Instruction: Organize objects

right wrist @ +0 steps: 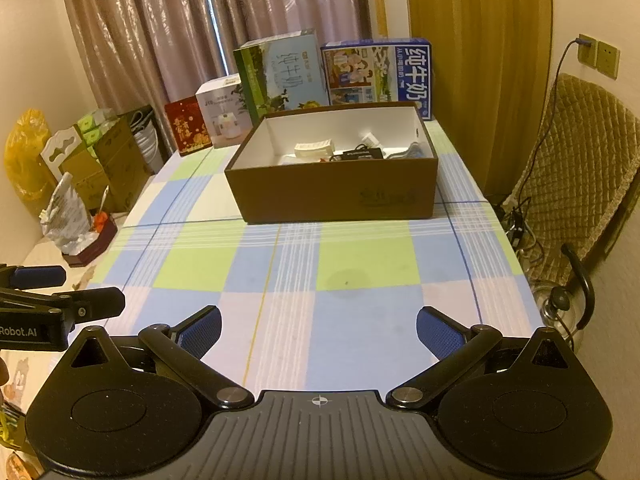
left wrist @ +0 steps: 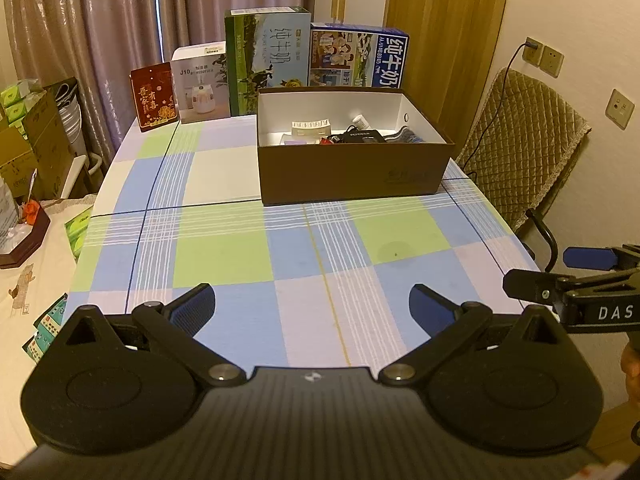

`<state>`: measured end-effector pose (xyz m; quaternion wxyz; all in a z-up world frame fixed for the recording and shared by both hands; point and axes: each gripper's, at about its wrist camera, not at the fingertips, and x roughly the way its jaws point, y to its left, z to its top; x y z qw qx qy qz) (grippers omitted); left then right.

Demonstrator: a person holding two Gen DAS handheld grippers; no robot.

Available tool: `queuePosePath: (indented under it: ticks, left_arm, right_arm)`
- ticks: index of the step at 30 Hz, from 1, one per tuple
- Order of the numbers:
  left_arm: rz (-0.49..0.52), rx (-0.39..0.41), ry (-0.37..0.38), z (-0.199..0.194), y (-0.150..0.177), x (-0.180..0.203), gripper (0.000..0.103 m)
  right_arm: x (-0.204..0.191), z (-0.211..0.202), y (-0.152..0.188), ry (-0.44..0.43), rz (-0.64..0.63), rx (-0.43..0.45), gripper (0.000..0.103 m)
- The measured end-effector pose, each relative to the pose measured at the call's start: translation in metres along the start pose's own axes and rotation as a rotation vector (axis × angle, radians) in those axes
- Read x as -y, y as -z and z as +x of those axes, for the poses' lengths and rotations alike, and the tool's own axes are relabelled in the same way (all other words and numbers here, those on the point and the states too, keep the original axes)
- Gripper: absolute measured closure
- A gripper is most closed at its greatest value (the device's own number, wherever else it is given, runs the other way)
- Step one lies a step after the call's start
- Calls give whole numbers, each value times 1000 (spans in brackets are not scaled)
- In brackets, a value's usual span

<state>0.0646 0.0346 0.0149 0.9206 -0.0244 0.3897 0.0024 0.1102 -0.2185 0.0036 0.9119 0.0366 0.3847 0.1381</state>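
Along the back of the worktop (left wrist: pixel 224 248), against the curtains (left wrist: pixel 100 20), stand a red packet (left wrist: pixel 153 96), a white humidifier box (left wrist: pixel 202 84), a green milk carton (left wrist: pixel 268 56) and a blue milk carton (left wrist: pixel 360 58). A quilted chair (left wrist: pixel 524 144) sits off the right edge, with a cable running up to a wall socket (left wrist: pixel 534 49). Cardboard boxes (right wrist: pixel 108 160) crowd the floor at the left. Nothing lies on the checked cloth between the claws and the brown box (left wrist: pixel 352 168), which sits toward the far right of the worktop, lidless, white inside. In it lie a cream comb-like piece (left wrist: pixel 311 127), a black device (left wrist: pixel 362 136), a small white tube (left wrist: pixel 360 121) and grey-blue fabric (left wrist: pixel 404 135). The left claw (left wrist: pixel 311 312) and the right claw (right wrist: pixel 319 330) both hover low over the near edge, spread wide and empty.
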Motion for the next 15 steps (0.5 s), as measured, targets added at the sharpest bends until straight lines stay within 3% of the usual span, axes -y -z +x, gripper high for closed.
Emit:
queuePosePath:
  ticks: [15]
  left_arm:
    - [4, 1, 5, 3, -4, 0, 1]
  right_arm:
    - [-1, 0, -2, 4, 4, 1, 2]
